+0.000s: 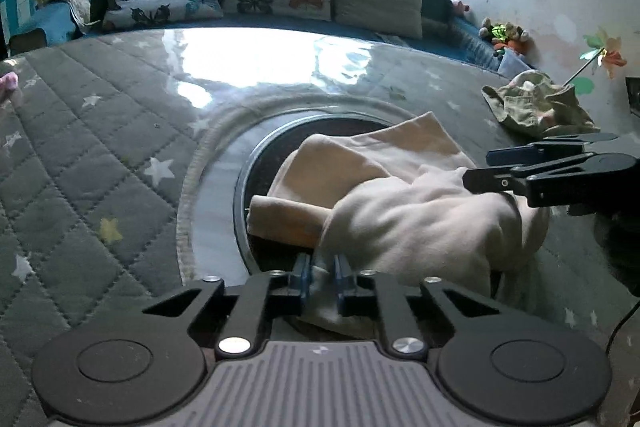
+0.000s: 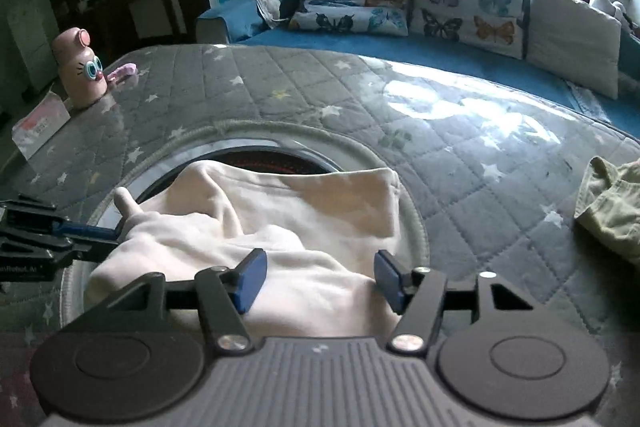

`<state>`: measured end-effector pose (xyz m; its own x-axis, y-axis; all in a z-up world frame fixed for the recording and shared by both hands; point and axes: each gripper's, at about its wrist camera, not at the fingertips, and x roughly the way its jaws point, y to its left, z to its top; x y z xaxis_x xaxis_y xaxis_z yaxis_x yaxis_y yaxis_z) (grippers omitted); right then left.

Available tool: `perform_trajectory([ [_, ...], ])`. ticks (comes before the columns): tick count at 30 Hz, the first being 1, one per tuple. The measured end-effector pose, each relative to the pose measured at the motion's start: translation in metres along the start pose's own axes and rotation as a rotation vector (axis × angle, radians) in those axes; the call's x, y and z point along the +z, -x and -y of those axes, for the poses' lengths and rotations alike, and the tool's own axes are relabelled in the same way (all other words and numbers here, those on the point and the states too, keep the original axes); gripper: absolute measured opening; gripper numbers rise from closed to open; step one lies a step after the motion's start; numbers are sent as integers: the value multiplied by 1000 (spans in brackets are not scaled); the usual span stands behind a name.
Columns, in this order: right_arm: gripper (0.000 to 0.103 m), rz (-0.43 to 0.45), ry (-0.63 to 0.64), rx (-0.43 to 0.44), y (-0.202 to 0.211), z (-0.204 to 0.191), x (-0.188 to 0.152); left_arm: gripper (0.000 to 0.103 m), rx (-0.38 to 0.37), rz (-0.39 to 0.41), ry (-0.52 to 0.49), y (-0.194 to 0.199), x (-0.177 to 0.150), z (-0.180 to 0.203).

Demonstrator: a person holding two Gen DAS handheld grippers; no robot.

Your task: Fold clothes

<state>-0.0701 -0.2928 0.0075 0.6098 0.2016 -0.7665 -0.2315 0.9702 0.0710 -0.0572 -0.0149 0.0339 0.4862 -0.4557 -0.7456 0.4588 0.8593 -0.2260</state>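
Your cream garment (image 2: 280,251) lies bunched over the round dark opening (image 1: 280,131) in the quilted tabletop (image 1: 100,147), so if you pull sideways now the loose far edge could slump into that hole, or the fold could drag crooked because only one corner is held. Your left tongs (image 1: 322,277) are pressed together, pinching the near hem. Your right tongs (image 2: 320,279) are spread wide just above the cloth, gripping nothing.
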Motion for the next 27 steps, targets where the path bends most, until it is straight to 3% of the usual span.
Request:
perform_trajectory([
  [4,79,17,21,18,6,0,3,6,0,46,-23,15,4,4],
  [11,79,-58,30,67,9,-2,-6,5,-32,149,-97,58,9,12],
  [15,75,-58,51,98,32,-12,-25,6,-82,146,-122,76,-3,15],
  [21,75,-93,182,127,75,-38,-60,6,-185,137,-242,111,-36,33],
  [27,74,-38,216,126,121,-50,-71,6,-256,43,-375,122,-84,57],
])
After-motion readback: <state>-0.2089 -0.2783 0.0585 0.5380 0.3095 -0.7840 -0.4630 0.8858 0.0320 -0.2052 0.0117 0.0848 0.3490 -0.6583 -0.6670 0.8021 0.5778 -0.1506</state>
